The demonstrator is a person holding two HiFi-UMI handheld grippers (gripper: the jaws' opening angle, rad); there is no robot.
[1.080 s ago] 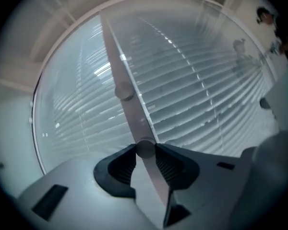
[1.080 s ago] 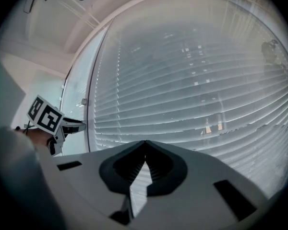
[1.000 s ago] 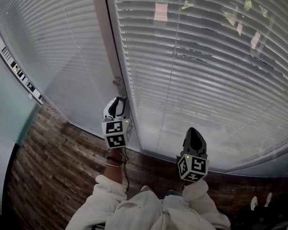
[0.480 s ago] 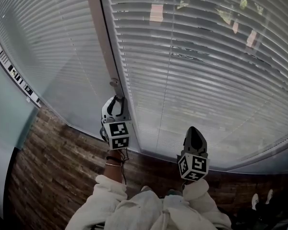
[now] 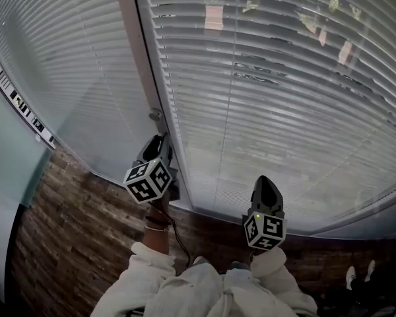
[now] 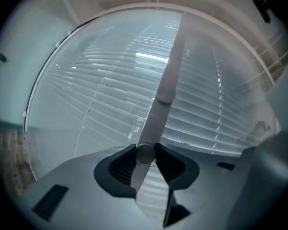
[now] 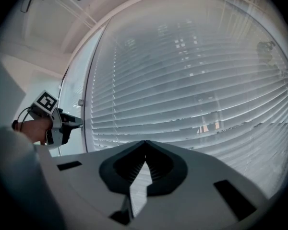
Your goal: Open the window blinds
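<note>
The window blinds hung lowered in front of me, their pale horizontal slats covering the glass on both sides of an upright frame post. A slim tilt wand hung down beside that post. My left gripper pointed level at it, jaws closed on the wand's lower end, one dark pad pressing each side. Its marker cube sat rolled onto a corner. My right gripper pointed level at the wider blind, well apart from the wand, jaws brought together at the tips and holding nothing. A brick wall ran below the window.
</note>
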